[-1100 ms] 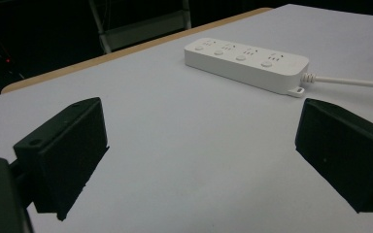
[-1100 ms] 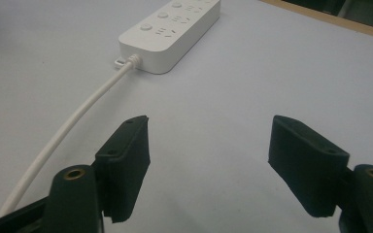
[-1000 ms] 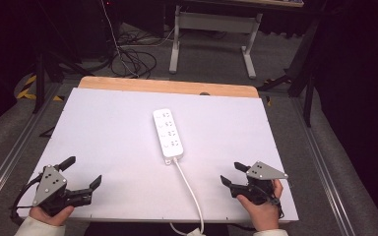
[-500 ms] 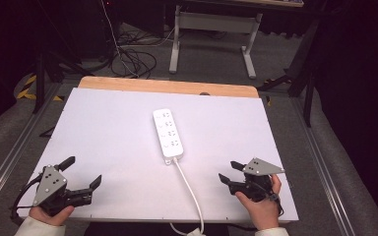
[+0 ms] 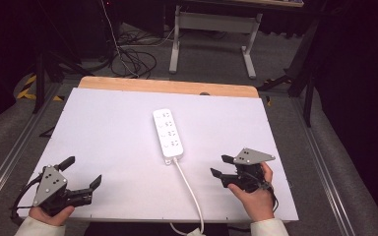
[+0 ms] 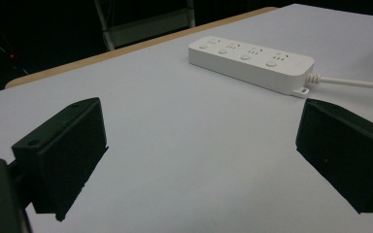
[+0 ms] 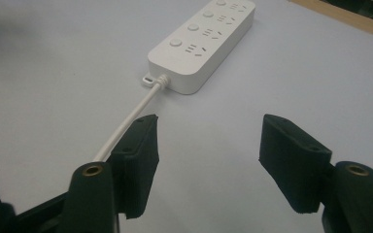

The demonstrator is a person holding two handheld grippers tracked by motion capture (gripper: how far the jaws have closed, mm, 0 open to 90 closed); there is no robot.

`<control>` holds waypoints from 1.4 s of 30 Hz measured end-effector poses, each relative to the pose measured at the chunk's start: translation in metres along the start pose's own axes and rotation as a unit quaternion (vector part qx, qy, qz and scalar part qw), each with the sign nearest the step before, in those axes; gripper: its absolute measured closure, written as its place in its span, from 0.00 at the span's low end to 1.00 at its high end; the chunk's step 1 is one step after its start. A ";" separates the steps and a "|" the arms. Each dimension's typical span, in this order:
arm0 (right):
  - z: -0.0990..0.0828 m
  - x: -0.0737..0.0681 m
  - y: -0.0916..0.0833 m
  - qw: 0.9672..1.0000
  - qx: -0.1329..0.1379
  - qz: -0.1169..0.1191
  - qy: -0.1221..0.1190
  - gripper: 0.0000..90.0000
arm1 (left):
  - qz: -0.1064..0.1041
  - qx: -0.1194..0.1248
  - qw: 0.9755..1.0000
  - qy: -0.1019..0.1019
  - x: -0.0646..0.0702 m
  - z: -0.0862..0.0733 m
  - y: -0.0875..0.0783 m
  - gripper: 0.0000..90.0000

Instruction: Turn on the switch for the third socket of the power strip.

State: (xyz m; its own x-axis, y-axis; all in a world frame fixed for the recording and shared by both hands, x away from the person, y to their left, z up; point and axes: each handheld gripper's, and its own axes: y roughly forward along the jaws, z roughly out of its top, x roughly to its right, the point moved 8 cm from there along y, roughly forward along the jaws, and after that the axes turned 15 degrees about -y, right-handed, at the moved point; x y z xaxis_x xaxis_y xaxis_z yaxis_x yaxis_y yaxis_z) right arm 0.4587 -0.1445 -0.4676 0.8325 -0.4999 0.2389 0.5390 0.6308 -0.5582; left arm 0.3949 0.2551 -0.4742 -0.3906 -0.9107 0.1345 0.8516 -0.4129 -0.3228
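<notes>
A white power strip with several sockets and switches lies in the middle of the white table; its white cable runs off the near edge. It shows ahead of the jaws as the power strip in the left gripper view and the power strip in the right gripper view. My left gripper rests at the near left corner, open and empty. My right gripper hovers near the front right, open and empty, just right of the cable.
A bare wooden strip borders the table's far edge. Beyond it stand a metal desk frame and loose cables on the floor. Metal rails run along both sides of the table.
My right gripper has shifted slightly left and forward, toward the cable. The left gripper and the power strip have stayed put.
</notes>
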 end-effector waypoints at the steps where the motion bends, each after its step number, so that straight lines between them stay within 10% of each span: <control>1: 0.002 0.000 0.001 1.000 0.001 0.001 -0.001 0.44 | 0.000 0.001 1.000 -0.001 0.000 0.000 0.000 0.05; 42: 0.080 0.020 0.024 0.998 0.005 0.033 -0.050 0.59 | 0.006 -0.006 1.000 0.008 -0.002 -0.001 -0.001 0.06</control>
State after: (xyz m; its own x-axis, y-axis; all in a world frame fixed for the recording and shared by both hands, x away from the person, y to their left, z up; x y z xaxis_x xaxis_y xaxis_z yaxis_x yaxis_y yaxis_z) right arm 0.4981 -0.0923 -0.4129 0.8743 -0.3958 0.2809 0.4839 0.6660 -0.5677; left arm 0.3946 0.2576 -0.4749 -0.3852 -0.9155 0.1160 0.8526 -0.4012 -0.3347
